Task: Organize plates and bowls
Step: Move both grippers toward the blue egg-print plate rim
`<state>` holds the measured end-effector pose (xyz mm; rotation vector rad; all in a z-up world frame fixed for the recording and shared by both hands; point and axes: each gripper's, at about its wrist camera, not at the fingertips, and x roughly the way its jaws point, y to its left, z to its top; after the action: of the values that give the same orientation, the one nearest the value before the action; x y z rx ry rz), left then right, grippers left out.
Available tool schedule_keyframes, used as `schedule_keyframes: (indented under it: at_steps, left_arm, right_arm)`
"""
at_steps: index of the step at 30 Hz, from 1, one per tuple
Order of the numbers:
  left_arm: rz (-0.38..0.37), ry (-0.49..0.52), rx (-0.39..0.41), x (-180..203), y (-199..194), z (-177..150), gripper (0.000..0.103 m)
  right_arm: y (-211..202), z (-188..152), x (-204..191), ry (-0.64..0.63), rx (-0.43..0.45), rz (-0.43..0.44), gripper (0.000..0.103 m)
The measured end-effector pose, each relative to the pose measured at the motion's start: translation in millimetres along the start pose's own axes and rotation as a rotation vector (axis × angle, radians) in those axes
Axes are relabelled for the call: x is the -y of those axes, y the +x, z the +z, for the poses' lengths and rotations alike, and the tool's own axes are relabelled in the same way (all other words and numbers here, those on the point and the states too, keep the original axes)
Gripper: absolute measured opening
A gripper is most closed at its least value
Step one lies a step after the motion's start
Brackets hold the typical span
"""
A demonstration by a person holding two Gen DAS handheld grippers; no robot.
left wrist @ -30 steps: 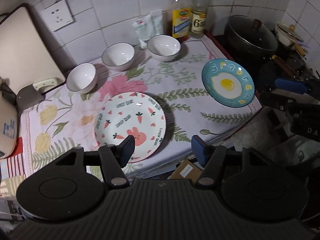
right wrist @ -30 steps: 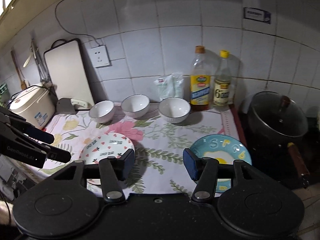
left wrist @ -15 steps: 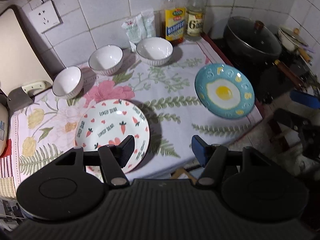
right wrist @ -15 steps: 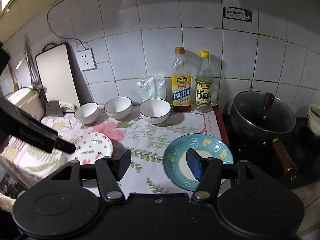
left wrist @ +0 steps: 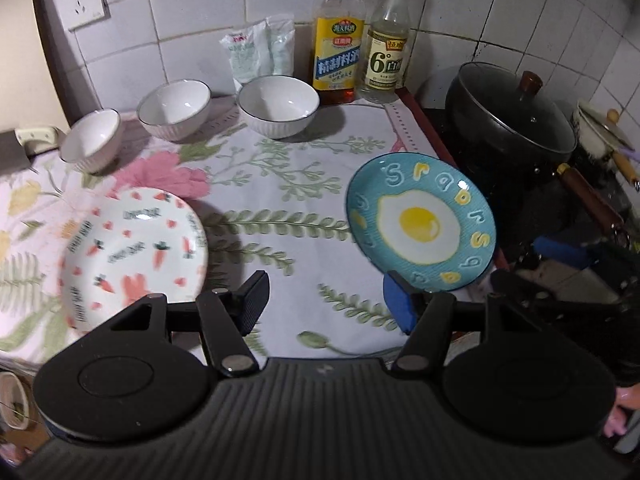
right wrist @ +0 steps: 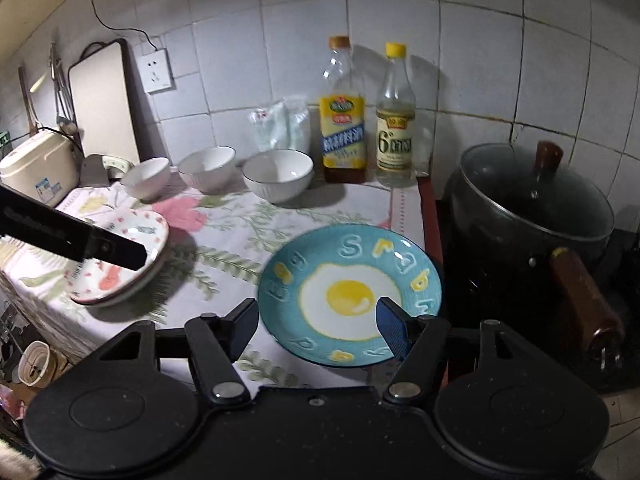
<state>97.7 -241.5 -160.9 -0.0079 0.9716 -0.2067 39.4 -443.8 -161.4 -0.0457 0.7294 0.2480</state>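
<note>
The right hand-held gripper hovers over the near edge of the blue egg plate, jaws spread apart and gripping nothing; its right finger shows over the plate's rim and its left finger just off the plate's left edge. The left hand-held gripper also stands partly open and empty, above the front of the floral-clothed surface, between the egg plate and the carrot-print plate, which lies to the egg plate's left. Beyond the egg plate, toward the tiled wall, three white bowls sit in a row, apart from one another. Two bottles stand against the wall behind the egg plate, just right of the nearest bowl. A lidded black pot sits to the egg plate's right, off the cloth.
</note>
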Motion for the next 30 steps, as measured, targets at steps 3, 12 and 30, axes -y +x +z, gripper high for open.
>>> schedule_keyframes:
  at_steps: [3, 12, 30]
  left_arm:
    - [-0.001, -0.034, 0.005, 6, 20, -3, 0.062]
    - [-0.032, -0.125, 0.031, 12, 67, -5, 0.062]
    - [-0.042, -0.255, -0.108, 11, 144, 0, 0.045]
  right_arm:
    - [17, -12, 13, 0.021, -0.012, -0.039, 0.070]
    - [52, -32, 42, 0.159, -0.058, -0.010, 0.070]
    - [94, -35, 51, 0.276, -0.119, -0.036, 0.071]
